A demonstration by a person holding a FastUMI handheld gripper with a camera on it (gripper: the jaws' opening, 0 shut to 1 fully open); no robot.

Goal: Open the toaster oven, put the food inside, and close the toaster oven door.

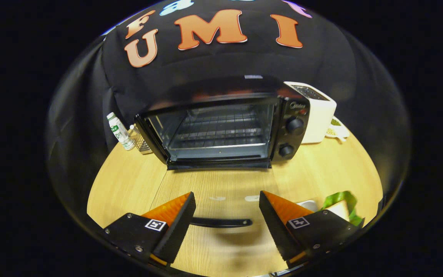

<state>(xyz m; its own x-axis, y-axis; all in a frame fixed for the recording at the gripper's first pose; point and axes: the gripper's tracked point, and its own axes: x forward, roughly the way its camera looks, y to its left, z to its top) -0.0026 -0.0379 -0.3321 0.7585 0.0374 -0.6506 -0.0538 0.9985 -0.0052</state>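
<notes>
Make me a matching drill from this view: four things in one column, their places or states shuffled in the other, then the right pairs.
Things
1. oven
2. bottle
3. toaster
4. tongs

Places or states
A. white, right of the oven, touching or nearly touching its knob side
B. door dropped open, wire rack showing inside
C. open, nothing between the fingers, the door's handle just ahead
D. stands left of the oven, by the booth wall

Pairs: 1-B, 2-D, 3-A, 4-C
</notes>
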